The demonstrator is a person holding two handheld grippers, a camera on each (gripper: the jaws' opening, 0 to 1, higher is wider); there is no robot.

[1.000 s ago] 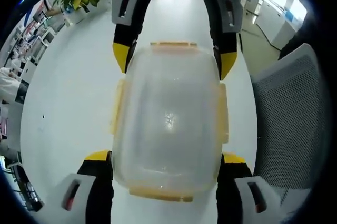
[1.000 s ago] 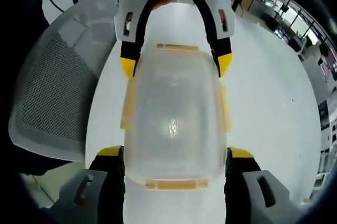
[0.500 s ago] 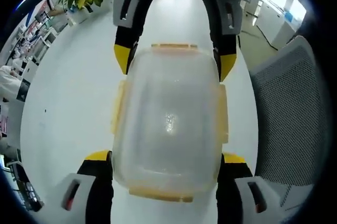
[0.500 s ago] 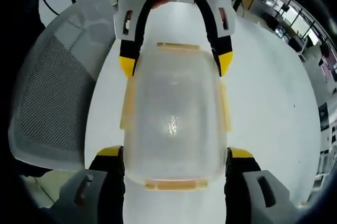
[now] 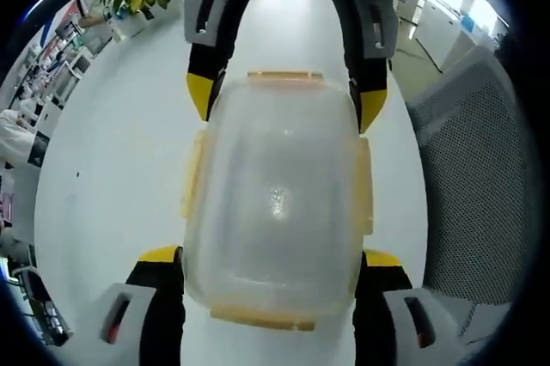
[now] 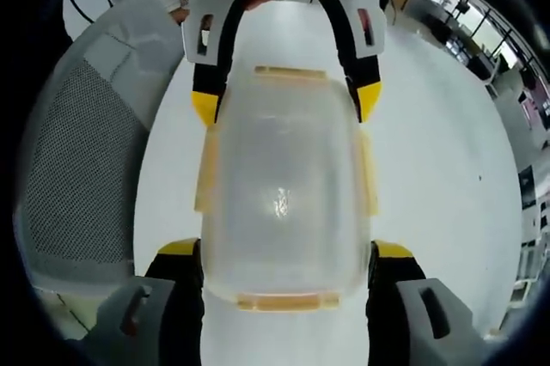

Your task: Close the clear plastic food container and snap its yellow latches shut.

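White desk (image 5: pixel 112 168) supports the light, rigid, slippery container (image 5: pixel 275 203); both grippers (image 5: pixel 273 267) (image 6: pixel 284 259) pinch its ends; press yellow latches (image 5: pixel 191 175).

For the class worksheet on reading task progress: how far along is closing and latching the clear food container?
Done: the lid sits on the clear container. In hand: the left gripper and right gripper each straddle one end, jaws beside the container's corners; contact can't be confirmed. Left: the yellow latches look flared outward along the sides, so snapping them probably remains.
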